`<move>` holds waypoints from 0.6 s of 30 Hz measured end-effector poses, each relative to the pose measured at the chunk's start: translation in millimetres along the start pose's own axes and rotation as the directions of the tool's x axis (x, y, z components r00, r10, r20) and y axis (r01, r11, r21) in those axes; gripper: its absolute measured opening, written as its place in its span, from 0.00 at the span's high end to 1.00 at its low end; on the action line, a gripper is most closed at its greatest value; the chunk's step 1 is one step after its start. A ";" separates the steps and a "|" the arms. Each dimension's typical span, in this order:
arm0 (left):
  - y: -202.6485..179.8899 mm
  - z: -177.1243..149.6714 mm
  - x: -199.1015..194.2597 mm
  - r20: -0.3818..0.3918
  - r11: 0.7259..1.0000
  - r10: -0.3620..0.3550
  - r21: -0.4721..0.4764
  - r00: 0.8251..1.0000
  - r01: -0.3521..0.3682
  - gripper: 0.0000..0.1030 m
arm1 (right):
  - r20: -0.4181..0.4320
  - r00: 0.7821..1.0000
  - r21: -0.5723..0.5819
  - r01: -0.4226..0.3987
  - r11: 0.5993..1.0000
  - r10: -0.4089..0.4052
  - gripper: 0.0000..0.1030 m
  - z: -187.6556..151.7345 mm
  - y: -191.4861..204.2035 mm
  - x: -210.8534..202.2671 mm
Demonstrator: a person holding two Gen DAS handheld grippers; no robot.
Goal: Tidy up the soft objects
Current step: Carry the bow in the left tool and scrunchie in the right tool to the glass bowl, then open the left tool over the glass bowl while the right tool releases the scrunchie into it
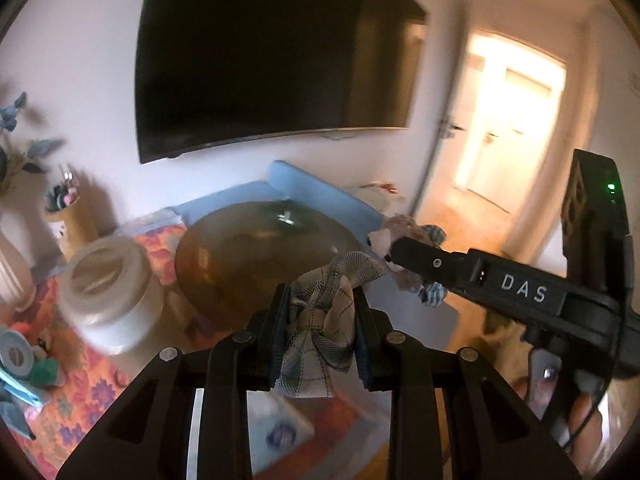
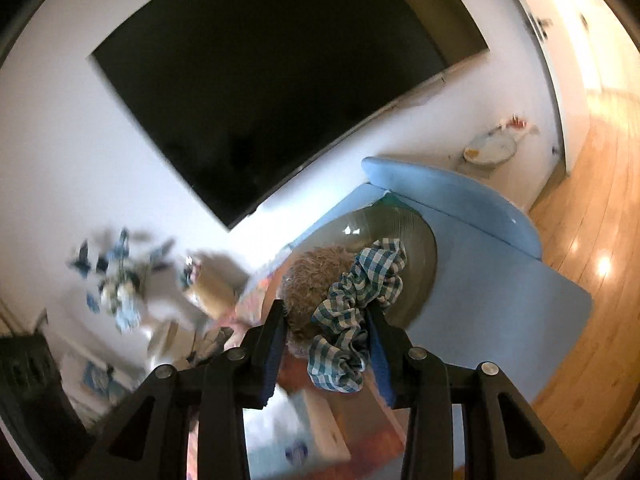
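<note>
My left gripper (image 1: 320, 296) is shut on a grey plaid cloth bow (image 1: 324, 320) and holds it in the air in front of a smoky glass bowl (image 1: 256, 256). My right gripper (image 2: 326, 312) is shut on a brown furry plush toy (image 2: 316, 276) with a blue-and-white checked scrunchie (image 2: 360, 300) around it, above the same bowl (image 2: 416, 264). In the left wrist view the right gripper (image 1: 404, 254) comes in from the right, holding the plush toy (image 1: 400, 236) at the bowl's right edge.
A white plastic jar (image 1: 108, 292) lies on its side on a floral cloth (image 1: 80, 392). A blue mat (image 2: 500, 300) lies under the bowl. A wall TV (image 1: 272, 52) hangs behind. A vase of blue flowers (image 2: 116, 280) stands left. A wood floor (image 2: 600, 280) lies right.
</note>
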State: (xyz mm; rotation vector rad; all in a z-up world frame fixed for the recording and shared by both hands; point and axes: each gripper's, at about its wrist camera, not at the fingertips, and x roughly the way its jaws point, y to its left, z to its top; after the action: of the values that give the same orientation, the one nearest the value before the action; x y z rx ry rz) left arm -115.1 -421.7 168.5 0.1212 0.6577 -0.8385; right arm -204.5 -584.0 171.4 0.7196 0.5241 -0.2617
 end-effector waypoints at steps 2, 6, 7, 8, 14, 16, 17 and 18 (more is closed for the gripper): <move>-2.0 7.5 21.2 -0.017 0.998 0.058 -0.031 0.998 -0.058 0.75 | -0.027 1.000 0.053 -0.001 0.999 0.002 0.63 16.6 -12.7 21.2; -2.0 12.4 58.3 -0.045 0.989 0.144 -0.035 0.988 -0.146 0.74 | -0.106 0.993 0.061 0.047 0.997 -0.041 0.62 34.9 -22.4 64.2; -1.0 13.7 67.1 -0.053 0.985 0.166 -0.029 0.985 -0.167 0.72 | -0.123 0.992 0.062 0.049 0.997 -0.041 0.57 36.9 -23.1 72.2; 0.1 14.4 76.7 -0.065 0.984 0.175 -0.025 0.982 -0.177 0.71 | -0.142 0.989 0.063 0.048 0.997 -0.038 0.48 38.7 -24.0 81.0; 2.3 12.6 97.2 -0.103 0.985 0.174 -0.005 0.979 -0.175 0.25 | -0.171 0.985 0.076 0.037 0.996 -0.023 0.40 41.3 -33.4 94.3; 0.2 11.0 89.9 -0.065 0.985 0.172 -0.011 0.983 -0.173 0.15 | -0.162 0.987 0.078 0.015 0.997 -0.002 0.40 41.3 -35.3 88.4; -1.7 10.2 84.5 -0.045 0.985 0.172 -0.010 0.984 -0.172 0.15 | -0.157 0.988 0.074 0.015 0.997 -0.003 0.40 40.6 -36.1 83.8; -3.7 9.7 81.4 -0.044 0.988 0.154 -0.003 0.987 -0.154 0.15 | -0.154 0.988 0.073 0.016 0.997 -0.005 0.40 39.5 -36.3 80.2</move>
State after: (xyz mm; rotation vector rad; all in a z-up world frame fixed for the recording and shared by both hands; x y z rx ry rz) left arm -73.6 -480.5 129.2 0.1831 0.6834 -0.6861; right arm -137.2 -641.5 132.8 0.8138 0.6675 -0.2376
